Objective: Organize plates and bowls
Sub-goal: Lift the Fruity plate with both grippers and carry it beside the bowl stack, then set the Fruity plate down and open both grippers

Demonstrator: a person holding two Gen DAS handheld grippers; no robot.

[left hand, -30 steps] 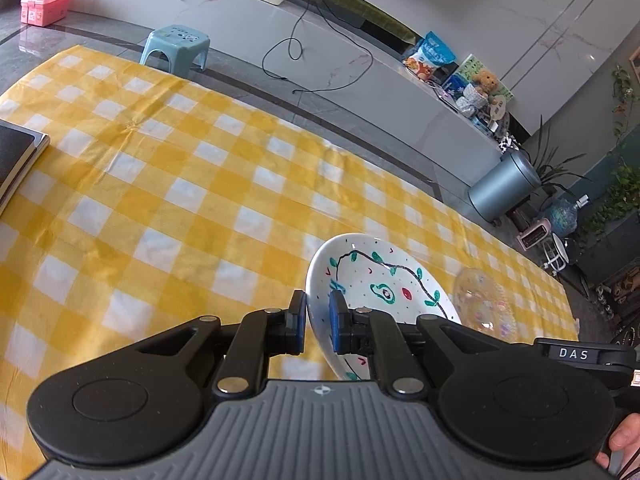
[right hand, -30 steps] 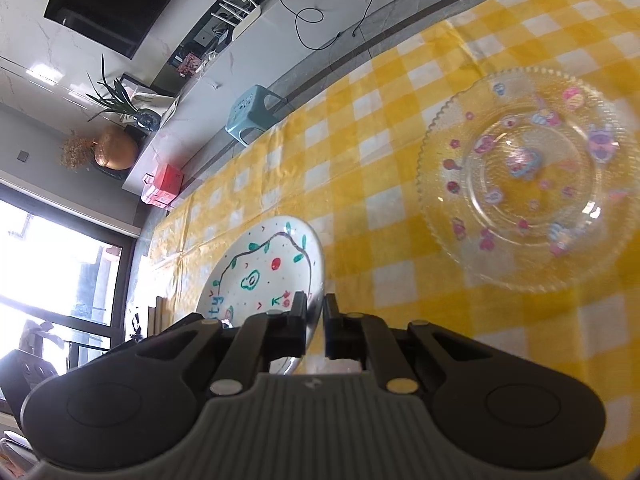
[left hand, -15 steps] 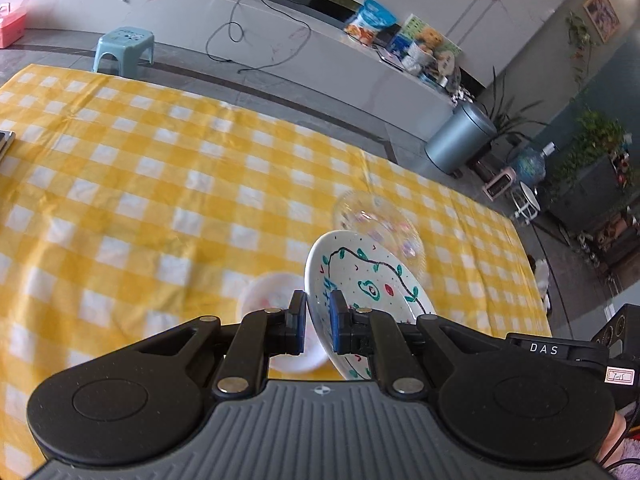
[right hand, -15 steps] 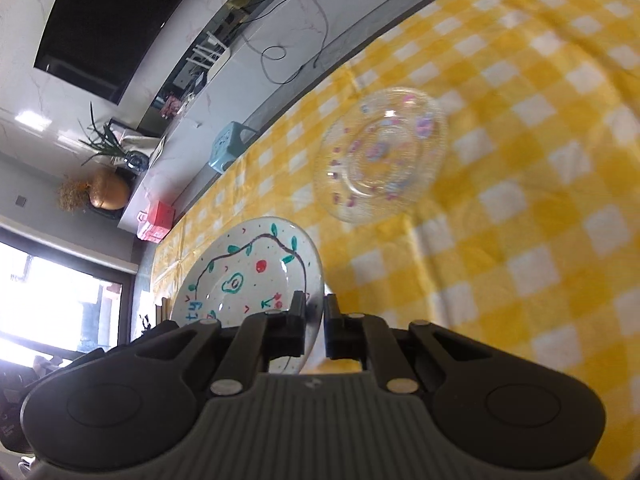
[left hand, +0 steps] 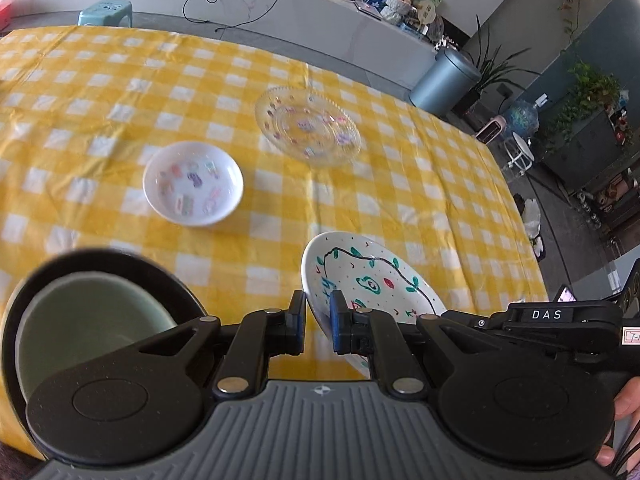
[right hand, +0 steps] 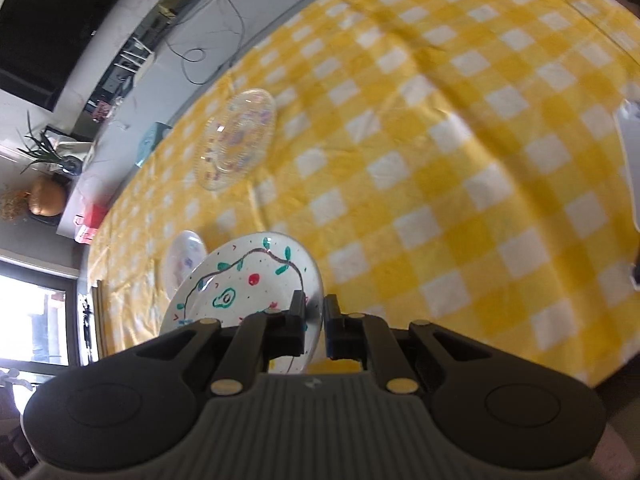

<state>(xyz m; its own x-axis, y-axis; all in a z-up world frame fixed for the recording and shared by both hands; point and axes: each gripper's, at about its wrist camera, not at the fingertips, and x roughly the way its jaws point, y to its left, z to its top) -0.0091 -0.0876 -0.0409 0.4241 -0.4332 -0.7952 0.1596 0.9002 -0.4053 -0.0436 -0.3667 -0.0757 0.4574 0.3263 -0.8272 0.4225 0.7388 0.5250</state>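
Observation:
Both grippers hold one white plate painted with green leaves and an avocado (left hand: 372, 280), lifted above the yellow checked tablecloth (left hand: 100, 92). My left gripper (left hand: 318, 320) is shut on its near rim. My right gripper (right hand: 314, 322) is shut on the opposite rim of the same plate (right hand: 248, 280). A clear glass plate with pink and purple motifs (left hand: 308, 126) lies flat further back; it also shows in the right wrist view (right hand: 236, 140). A small white dish with pastel prints (left hand: 193, 183) lies to its left, partly hidden in the right wrist view (right hand: 182, 258).
A pale green bowl inside a black-rimmed dish (left hand: 80, 320) sits at the near left. A white object (right hand: 630, 152) lies at the right table edge. Beyond the table are a blue stool (left hand: 106, 12), a grey bin (left hand: 444, 78) and a low counter.
Both grippers have risen and pulled back with the painted plate. The glass plate now lies farther away, and the small white dish and the green bowl have come into view.

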